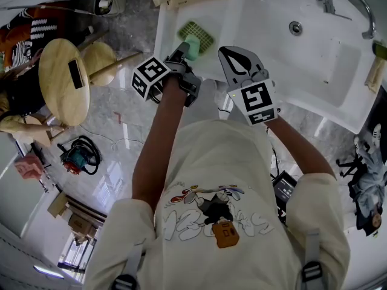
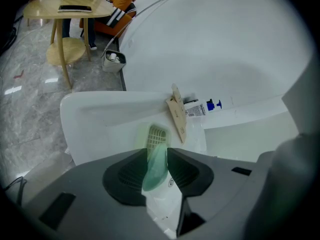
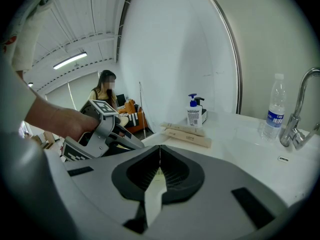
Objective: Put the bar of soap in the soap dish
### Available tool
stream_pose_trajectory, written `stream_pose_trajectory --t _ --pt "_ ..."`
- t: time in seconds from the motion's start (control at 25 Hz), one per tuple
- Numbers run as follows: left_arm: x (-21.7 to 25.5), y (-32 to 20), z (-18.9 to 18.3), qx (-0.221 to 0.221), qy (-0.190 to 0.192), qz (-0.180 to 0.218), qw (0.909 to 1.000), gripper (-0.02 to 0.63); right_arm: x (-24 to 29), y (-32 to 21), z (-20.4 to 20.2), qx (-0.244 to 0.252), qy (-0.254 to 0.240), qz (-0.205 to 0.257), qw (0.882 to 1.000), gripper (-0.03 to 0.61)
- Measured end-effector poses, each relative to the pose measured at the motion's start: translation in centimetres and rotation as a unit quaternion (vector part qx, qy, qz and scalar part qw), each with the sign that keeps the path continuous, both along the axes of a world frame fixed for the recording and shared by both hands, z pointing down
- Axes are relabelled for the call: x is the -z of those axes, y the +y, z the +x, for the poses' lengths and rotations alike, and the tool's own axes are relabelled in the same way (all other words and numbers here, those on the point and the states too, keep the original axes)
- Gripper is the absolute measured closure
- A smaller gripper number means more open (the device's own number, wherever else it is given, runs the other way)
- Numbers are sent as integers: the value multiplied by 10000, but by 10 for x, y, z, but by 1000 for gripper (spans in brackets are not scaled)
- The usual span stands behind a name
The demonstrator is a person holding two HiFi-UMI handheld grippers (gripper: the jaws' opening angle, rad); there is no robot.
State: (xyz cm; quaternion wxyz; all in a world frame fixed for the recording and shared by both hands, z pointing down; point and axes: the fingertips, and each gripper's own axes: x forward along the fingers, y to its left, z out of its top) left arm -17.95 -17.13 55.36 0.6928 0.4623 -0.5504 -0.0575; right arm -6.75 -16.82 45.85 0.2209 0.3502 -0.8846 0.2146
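One soap bar (image 2: 154, 168), long axis toward soap dish (image 2: 158, 135), in left tongs (image 2: 156, 152).

The bar of soap (image 1: 192, 46) is mint green, the soap dish (image 1: 200, 32) lime green with a grid pattern, the desk (image 1: 230, 17) white.
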Motion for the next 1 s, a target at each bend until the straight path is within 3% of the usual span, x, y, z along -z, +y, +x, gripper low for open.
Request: stream_pose_trajectory --t 1.0 --pt "13 -1 0 41 38 282 9996 492 4 5 2 30 2 87 10000 572"
